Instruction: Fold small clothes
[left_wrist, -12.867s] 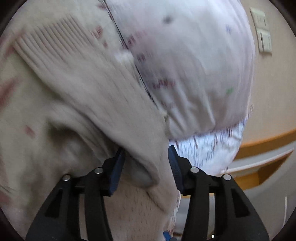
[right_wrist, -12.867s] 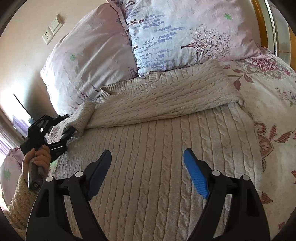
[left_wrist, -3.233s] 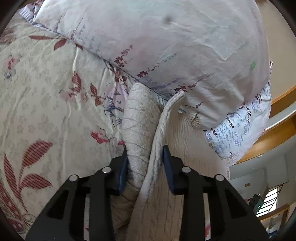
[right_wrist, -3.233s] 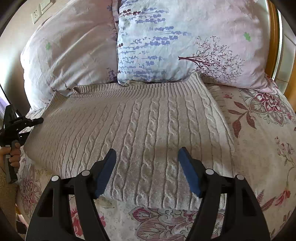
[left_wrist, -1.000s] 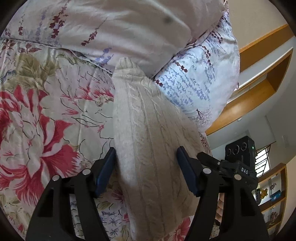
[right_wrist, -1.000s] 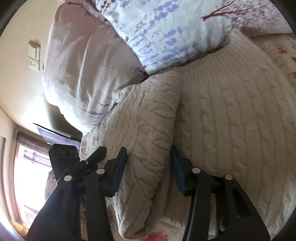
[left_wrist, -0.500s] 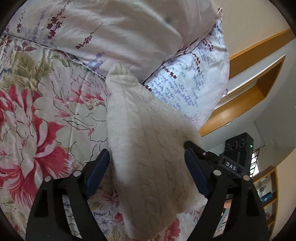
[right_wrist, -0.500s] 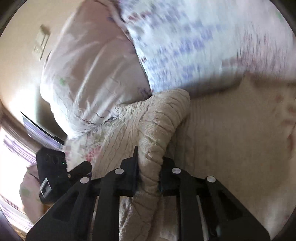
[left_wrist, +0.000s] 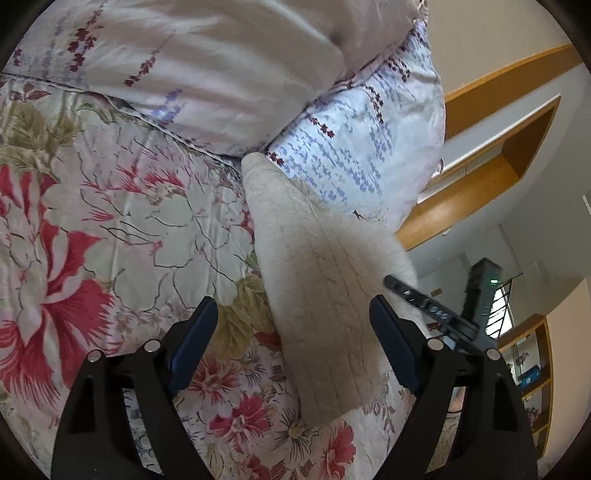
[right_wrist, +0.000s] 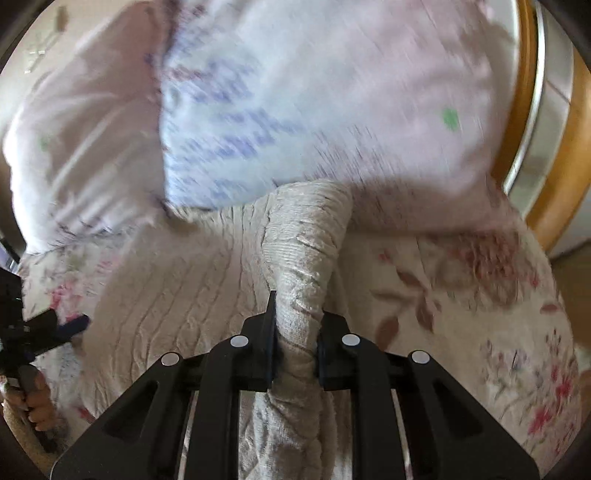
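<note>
A cream cable-knit sweater (left_wrist: 317, 280) lies folded on the flowered bedspread (left_wrist: 110, 229), its far end against the pillows. My left gripper (left_wrist: 291, 332) stands open, its blue pads wide apart on either side of the sweater's near edge, touching nothing. In the right wrist view the right gripper (right_wrist: 295, 332) is shut on a bunched fold of the sweater (right_wrist: 299, 295), lifted a little off the bed. The rest of the sweater (right_wrist: 177, 288) spreads to the left. The right gripper's black fingers (left_wrist: 424, 306) show beyond the sweater in the left wrist view.
Two pillows (left_wrist: 229, 66) (left_wrist: 369, 140) lean at the head of the bed, with a wooden headboard (right_wrist: 546, 177) on the right. A hand on the left gripper's handle (right_wrist: 29, 398) shows at the lower left. Shelves (left_wrist: 528, 369) stand in the room beyond.
The left gripper's jaws spread wider and let go of the sweater's edge. The right gripper closed on a fold of the sweater, then swung and lifted with it.
</note>
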